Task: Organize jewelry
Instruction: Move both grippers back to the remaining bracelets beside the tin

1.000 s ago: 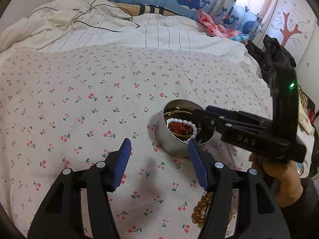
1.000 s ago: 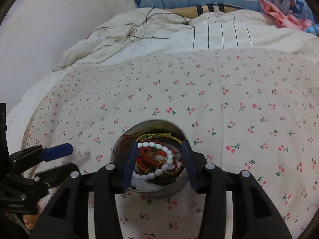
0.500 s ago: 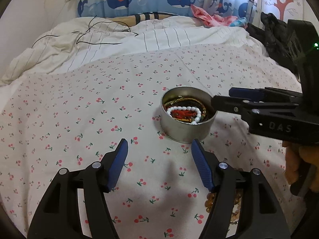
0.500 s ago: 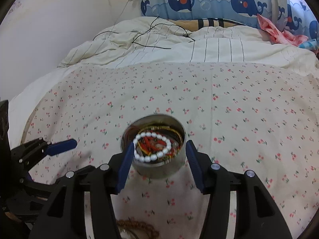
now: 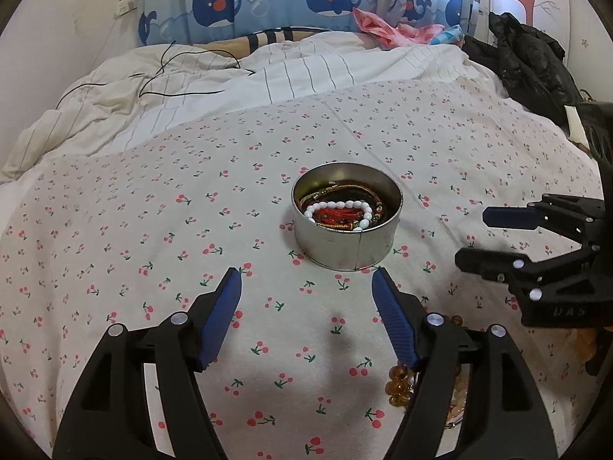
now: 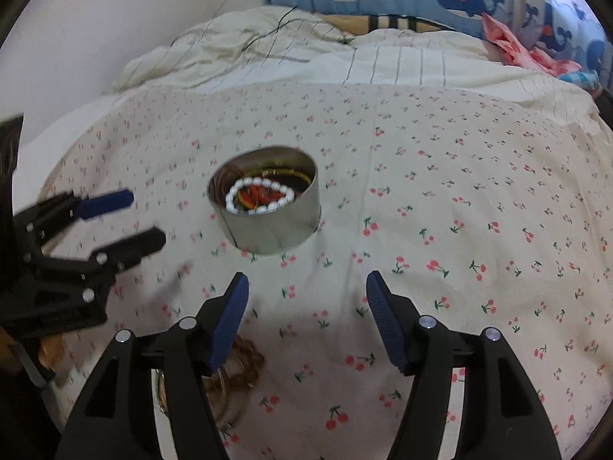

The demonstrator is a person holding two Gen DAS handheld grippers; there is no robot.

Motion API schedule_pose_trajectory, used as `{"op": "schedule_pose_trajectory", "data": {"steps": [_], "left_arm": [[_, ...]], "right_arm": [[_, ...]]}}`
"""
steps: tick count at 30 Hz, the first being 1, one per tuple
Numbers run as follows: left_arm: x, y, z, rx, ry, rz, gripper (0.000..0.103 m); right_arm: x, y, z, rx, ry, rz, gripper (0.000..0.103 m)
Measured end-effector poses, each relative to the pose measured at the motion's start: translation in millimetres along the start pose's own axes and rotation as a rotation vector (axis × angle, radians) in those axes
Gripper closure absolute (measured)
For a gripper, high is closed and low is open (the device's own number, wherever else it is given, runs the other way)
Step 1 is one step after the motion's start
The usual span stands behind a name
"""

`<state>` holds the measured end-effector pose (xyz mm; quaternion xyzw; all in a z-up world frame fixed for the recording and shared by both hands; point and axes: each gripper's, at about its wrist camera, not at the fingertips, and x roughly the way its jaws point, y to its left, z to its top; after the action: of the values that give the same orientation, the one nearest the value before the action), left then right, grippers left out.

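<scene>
1. Reading faintly on the side of the right tool (image 5: 475,237), seen from the left view, are raised letters like "UAS"; they are too dim to be sure of.
2. Left tool (image 5: 306,280): jaws wide and opening, nothing between them.
3. Right tool, in its own view (image 6: 306,281): jaws wide and opening, empty.
4. A round tin (image 5: 346,245) sits on the cherry-print bed sheet (image 5: 153,230), just ahead of the left tool's tips and slightly right of centre; ahead and left of the right tool's tips.
5. A white bead bracelet (image 5: 339,211) lies on top of red and gold pieces inside the tin.
6. Amber beads (image 5: 398,387) lie on the sheet under the left tool's right finger.
</scene>
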<state>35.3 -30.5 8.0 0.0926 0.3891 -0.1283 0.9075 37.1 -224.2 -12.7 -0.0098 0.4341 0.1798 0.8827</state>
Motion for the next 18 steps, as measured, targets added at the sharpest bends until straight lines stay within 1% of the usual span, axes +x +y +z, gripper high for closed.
{"op": "schedule_pose_trajectory", "data": {"steps": [3, 6, 8, 10, 12, 13, 14, 17, 18], "left_arm": [[4, -1, -2, 0.007, 0.010, -0.002, 0.033], [10, 1, -4, -0.005, 0.034, -0.023, 0.031], [15, 7, -4, -0.039, 0.056, -0.050, 0.031], [17, 13, -5, -0.076, 0.072, -0.073, 0.031], [19, 19, -5, -0.113, 0.083, -0.092, 0.030], [19, 21, -5, -0.126, 0.086, -0.098, 0.030], [20, 24, -5, -0.138, 0.089, -0.104, 0.030], [22, 30, -5, -0.170, 0.109, -0.141, 0.029], [23, 34, -5, -0.187, 0.112, -0.147, 0.029]], "right_arm": [[6, 6, -4, -0.057, 0.039, -0.001, 0.038], [13, 11, -10, -0.124, 0.073, -0.032, 0.036], [17, 11, -13, -0.147, 0.085, -0.060, 0.034], [21, 10, -16, -0.165, 0.102, -0.089, 0.034], [26, 7, -18, -0.192, 0.109, -0.169, 0.034], [26, 5, -18, -0.195, 0.109, -0.190, 0.034], [25, 1, -18, -0.183, 0.107, -0.183, 0.034], [17, -9, -15, -0.130, 0.095, -0.074, 0.034], [17, -8, -16, -0.140, 0.100, -0.049, 0.034]]}}
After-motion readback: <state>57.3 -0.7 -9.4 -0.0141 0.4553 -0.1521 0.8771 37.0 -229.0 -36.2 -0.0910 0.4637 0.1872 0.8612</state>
